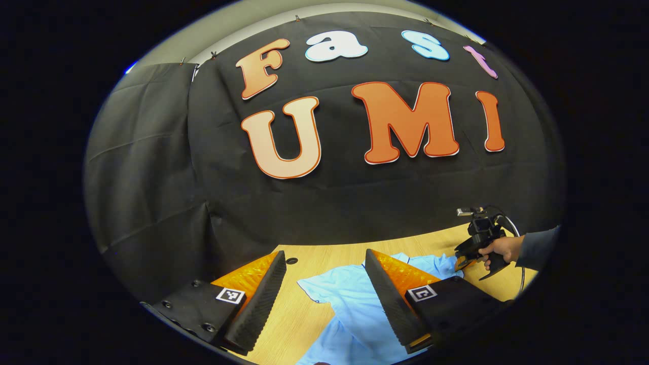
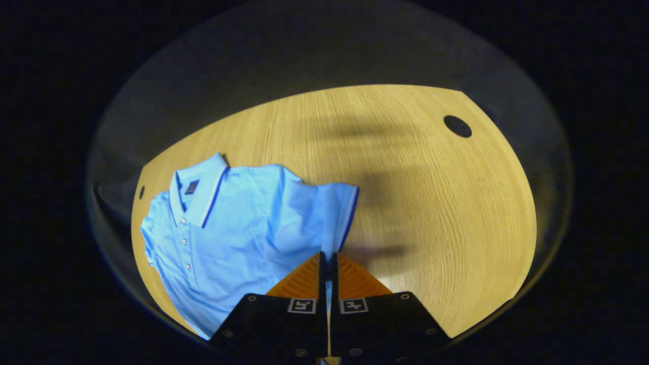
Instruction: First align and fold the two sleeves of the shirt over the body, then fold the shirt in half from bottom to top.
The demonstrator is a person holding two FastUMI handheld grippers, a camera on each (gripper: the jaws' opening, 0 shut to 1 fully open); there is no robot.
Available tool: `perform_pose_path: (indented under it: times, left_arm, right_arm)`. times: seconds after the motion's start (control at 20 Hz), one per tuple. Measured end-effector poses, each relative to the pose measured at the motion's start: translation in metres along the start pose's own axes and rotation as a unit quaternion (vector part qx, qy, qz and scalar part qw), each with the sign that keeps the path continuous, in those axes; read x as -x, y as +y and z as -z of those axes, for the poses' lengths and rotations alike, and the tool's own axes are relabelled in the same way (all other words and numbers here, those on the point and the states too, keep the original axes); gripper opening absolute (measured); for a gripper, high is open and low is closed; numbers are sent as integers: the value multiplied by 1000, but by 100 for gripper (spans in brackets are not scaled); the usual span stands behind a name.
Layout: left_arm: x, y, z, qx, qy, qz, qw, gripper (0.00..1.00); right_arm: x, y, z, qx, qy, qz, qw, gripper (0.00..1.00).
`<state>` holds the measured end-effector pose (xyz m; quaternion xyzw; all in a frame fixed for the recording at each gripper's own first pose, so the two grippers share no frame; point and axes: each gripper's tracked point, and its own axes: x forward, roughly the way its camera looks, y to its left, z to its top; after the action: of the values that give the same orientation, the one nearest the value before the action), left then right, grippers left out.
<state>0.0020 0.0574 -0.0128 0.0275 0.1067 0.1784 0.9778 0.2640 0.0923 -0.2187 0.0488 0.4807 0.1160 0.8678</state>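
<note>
Light blue polo shirt, soft and floppy, so probably going to sag and slide on the smooth wooden table; best grabbed at a sleeve hem or corner. White collar with dark trim, button placket, dark-edged cuff. Lying face up at the left of the table in the right gripper view. Right gripper pinching the sleeve edge, fingers pressed together. Left gripper spread wide, hovering over the shirt.

Light falls from above; soft shadows cross the surface in the right gripper view, edges dim and bent by fisheye
</note>
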Motion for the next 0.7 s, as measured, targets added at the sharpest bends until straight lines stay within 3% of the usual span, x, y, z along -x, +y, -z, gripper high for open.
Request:
perform_pose_path:
  times: [0.35, 0.5, 0.7]
  left_arm:
    - [-8, 29, 7, -5, 2, -15, 1000, 100]
    - [-24, 43, 17, 9, 11, -13, 1000, 100]
    - [-51, 57, 39, 38, 26, 14, 999, 100]
  right_arm:
    - [30, 60, -14, 18, -35, -74, 996, 2]
    - [35, 88, -13, 35, -48, -86, 995, 2]
    - [39, 128, -3, 46, -45, -105, 992, 5]
